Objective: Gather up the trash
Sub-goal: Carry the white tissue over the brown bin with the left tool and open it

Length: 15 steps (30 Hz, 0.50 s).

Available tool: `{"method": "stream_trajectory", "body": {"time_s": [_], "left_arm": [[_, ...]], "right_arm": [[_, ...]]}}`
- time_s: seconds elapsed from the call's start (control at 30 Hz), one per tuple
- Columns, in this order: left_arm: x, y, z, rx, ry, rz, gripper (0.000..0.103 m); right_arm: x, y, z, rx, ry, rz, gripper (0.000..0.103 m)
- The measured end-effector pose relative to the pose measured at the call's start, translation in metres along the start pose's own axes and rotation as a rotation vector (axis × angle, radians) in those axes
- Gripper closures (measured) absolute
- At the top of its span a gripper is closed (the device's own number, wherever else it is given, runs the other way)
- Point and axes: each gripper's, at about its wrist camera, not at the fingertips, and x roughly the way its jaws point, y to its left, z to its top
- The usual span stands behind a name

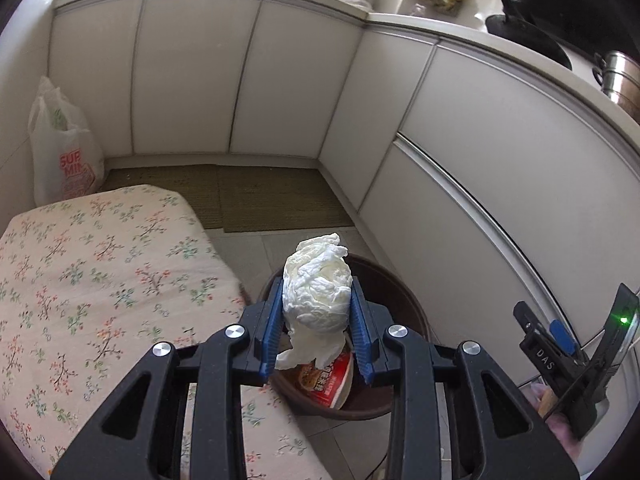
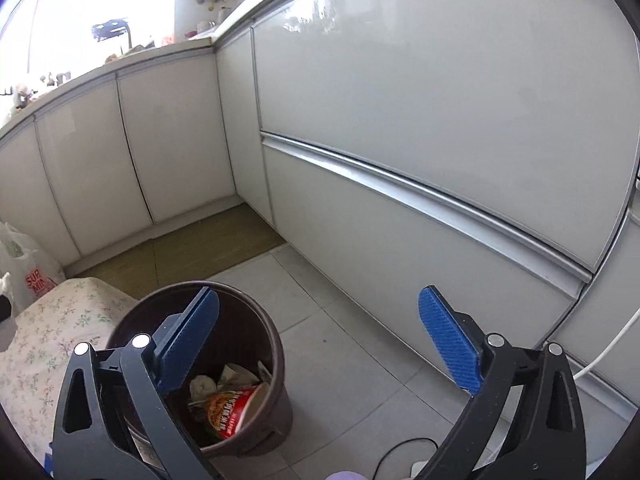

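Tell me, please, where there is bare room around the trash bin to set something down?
Bare grey floor tiles lie between the brown trash bin and the white cabinet fronts. The floral cushion beside the bin is bare on top. The bin is crowded: noodle cup and wrappers. A cable crosses the nearest tiles.

A pale tiled floor [image 2: 360, 360] carries everything here. A dark brown trash bin [image 2: 276, 364] stands on the tiles near the white cabinets, just beside a surface under a floral cloth [image 1: 100, 280] on its left, and a dark cable [image 2: 400, 450] curls on the tiles nearby. Farther off, a greenish woven mat [image 1: 260, 196] lies along the cabinet bases, with a white plastic shopping bag [image 1: 64, 152] standing in the far left corner.
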Motion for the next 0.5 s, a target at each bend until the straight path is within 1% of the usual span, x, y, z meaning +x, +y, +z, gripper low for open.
{"method": "stream_trajectory", "body": {"time_s": [0.07, 0.2, 0.27, 0.33, 0.5], "left_arm": [[0.014, -0.018, 0.005, 0.032, 0.022, -0.009, 0.070], [0.038, -0.045, 0.013, 0.052, 0.054, -0.030, 0.066], [0.048, -0.052, 0.016, 0.052, 0.070, -0.036, 0.053], [0.054, -0.054, 0.017, 0.047, 0.075, -0.031, 0.048], [0.061, -0.053, 0.014, 0.060, 0.093, -0.017, 0.040]], "right_arm": [[0.006, -0.011, -0.001, 0.016, 0.030, -0.023, 0.007], [0.009, -0.021, -0.003, 0.039, 0.043, -0.033, 0.007], [0.010, -0.024, -0.005, 0.047, 0.054, -0.023, 0.007], [0.012, -0.027, -0.006, 0.055, 0.064, -0.017, 0.007], [0.012, -0.027, -0.005, 0.059, 0.067, 0.003, 0.007]]}}
